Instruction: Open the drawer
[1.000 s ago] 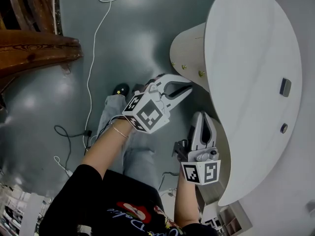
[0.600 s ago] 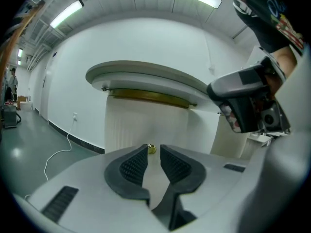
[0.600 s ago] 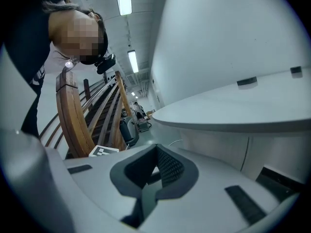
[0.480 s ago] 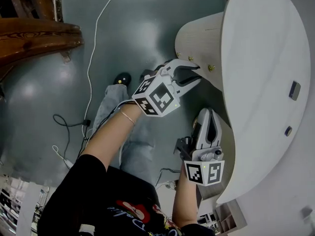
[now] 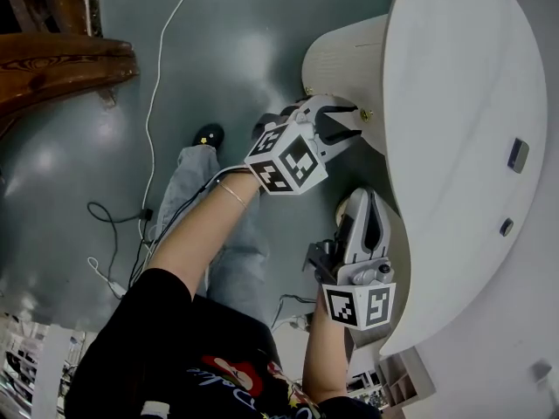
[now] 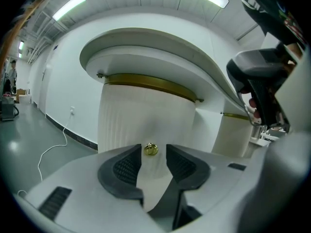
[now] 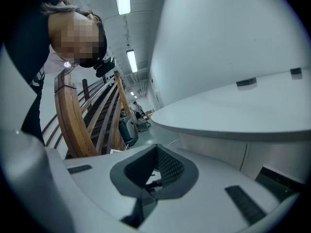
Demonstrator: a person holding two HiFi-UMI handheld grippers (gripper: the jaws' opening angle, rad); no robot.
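Having just opened wide, left gripper (image 5: 348,120) jaws frame the brass drawer knob (image 6: 151,149), ungripped; right gripper (image 5: 367,201) jaws closed, empty.

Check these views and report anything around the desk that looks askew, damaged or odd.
Nothing looks damaged, spilled or askew. The ribbed drawer front and its gold knob look intact. The only untidy thing is a loose white cable trailing across the floor.

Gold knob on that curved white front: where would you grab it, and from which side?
Probably the gold knob itself, head-on: it is small, round and stands proud of the curved front, so a pad fits each side. The left gripper faces it, jaws just opened, knob in line with their gap, not yet pinched.
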